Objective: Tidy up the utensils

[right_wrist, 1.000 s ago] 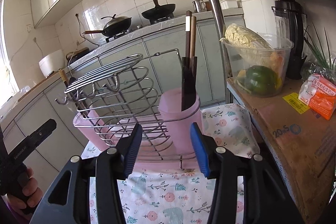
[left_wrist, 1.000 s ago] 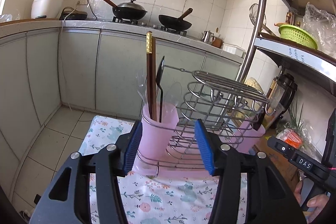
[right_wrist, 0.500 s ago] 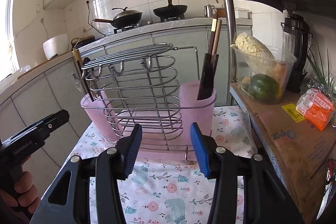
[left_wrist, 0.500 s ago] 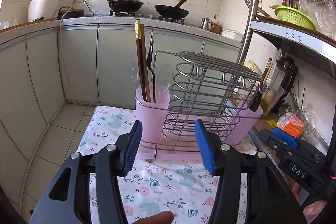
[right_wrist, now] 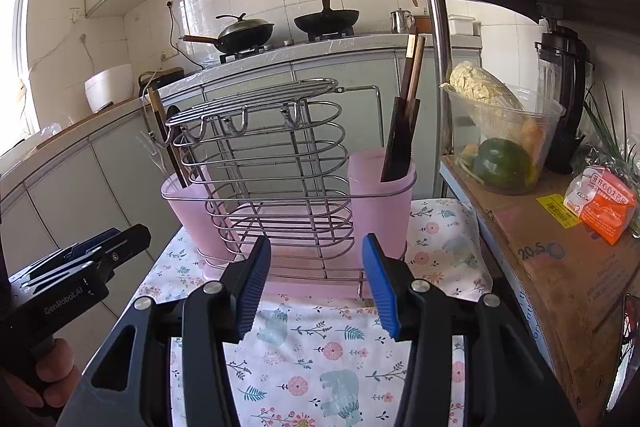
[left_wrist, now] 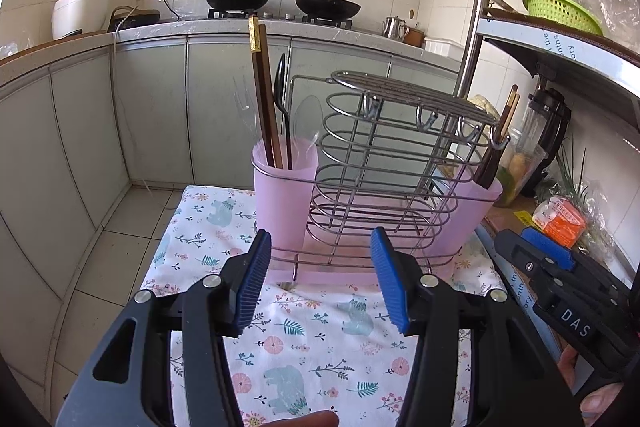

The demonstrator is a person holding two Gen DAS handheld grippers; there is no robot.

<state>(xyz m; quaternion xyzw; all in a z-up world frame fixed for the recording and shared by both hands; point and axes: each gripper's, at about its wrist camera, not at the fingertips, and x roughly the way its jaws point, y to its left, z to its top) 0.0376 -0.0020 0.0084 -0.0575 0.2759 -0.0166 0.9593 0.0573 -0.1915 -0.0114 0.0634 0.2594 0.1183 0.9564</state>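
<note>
Both claws, left claw (left_wrist: 320,283) and right claw (right_wrist: 316,281), have backed away from the rack (left_wrist: 384,171), gaping and empty, utensils apparently sorted.

1. The cloth (left_wrist: 320,347) is white, printed with pale blue bears, pink flowers and teal leaves.
2. Both cups (left_wrist: 285,195) are translucent pink, and so is the tray under the silver wire rack (left_wrist: 392,163).
3. The chopsticks (left_wrist: 262,95) are dark brown with gold tips.
4. Gripper pads (left_wrist: 252,287) are ribbed blue on black arms.
5. The basket (left_wrist: 560,9) is lime green.
</note>
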